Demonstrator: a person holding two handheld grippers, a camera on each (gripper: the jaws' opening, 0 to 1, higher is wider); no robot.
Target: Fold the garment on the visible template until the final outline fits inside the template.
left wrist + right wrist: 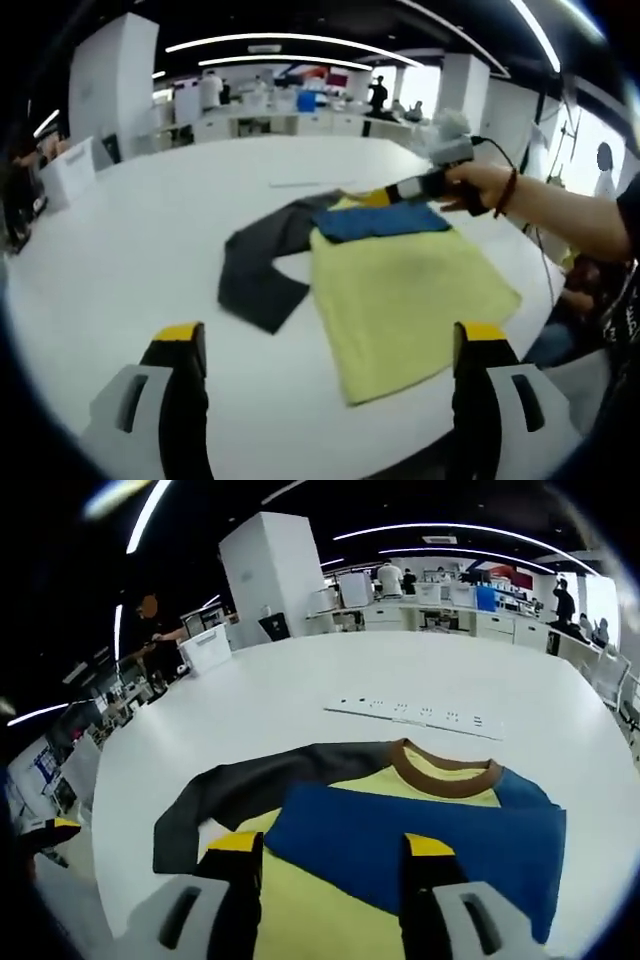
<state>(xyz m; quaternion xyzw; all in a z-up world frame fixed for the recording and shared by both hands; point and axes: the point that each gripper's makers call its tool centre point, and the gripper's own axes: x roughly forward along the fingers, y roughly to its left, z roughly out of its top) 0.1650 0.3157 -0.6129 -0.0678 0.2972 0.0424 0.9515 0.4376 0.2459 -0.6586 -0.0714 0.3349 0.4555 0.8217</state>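
A shirt lies flat on the white table [130,240]: yellow body [400,290], blue band [380,220] folded across its upper part, and dark grey sleeve [265,265] stretched out to the left. In the right gripper view I see its brown collar [445,770], blue band [400,845] and grey sleeve [240,790]. My left gripper [330,350] hovers open before the shirt's near edge, apart from it. My right gripper [335,865], held by a hand, stands open over the blue band and appears in the left gripper view [400,190] at the collar end.
A thin white strip with dark marks [410,712] lies on the table beyond the collar. A person's forearm [560,205] reaches in from the right. The table edge [530,300] runs close to the shirt's right side. Desks and people stand far behind.
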